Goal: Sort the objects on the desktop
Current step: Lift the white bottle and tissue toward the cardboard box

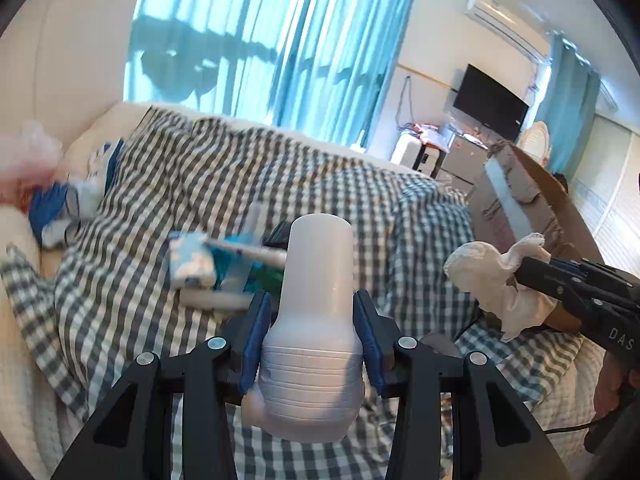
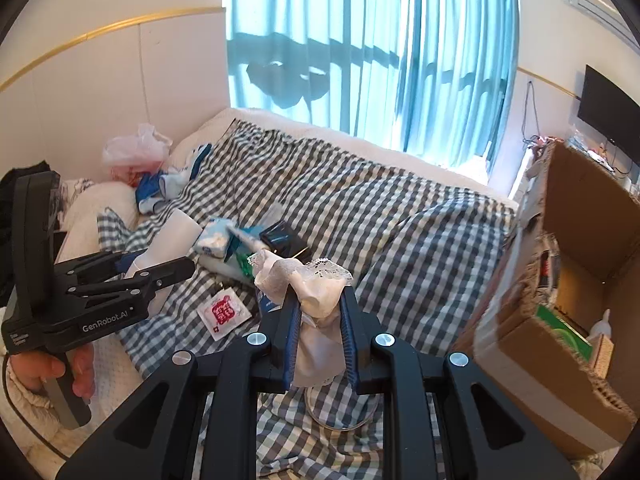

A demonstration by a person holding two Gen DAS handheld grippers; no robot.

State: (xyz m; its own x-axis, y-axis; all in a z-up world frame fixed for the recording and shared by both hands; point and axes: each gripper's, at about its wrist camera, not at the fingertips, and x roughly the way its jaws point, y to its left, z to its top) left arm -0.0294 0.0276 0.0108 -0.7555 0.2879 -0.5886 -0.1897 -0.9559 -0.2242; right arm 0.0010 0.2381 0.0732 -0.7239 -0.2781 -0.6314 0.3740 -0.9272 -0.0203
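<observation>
The left gripper (image 1: pixel 316 320) is squeezing a white plastic bottle (image 1: pixel 316 304) between its fingers (image 1: pixel 256 336), holding it up over the checked blanket (image 1: pixel 224 168) on the bed. The right gripper (image 2: pixel 318 320) is pinching a white lacy cloth (image 2: pixel 316 292) tight, near the open cardboard box (image 2: pixel 580 248). A tissue pack (image 2: pixel 214 238) is lying on the blanket

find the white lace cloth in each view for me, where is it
Left wrist view: the white lace cloth sits at the right edge, pinched in the right gripper.
Right wrist view: the cloth is at centre bottom, bunched between the gripper's own blue pads.
Shared landmark: the cardboard box, behind the cloth in the left view and at far right in the right view.
</observation>
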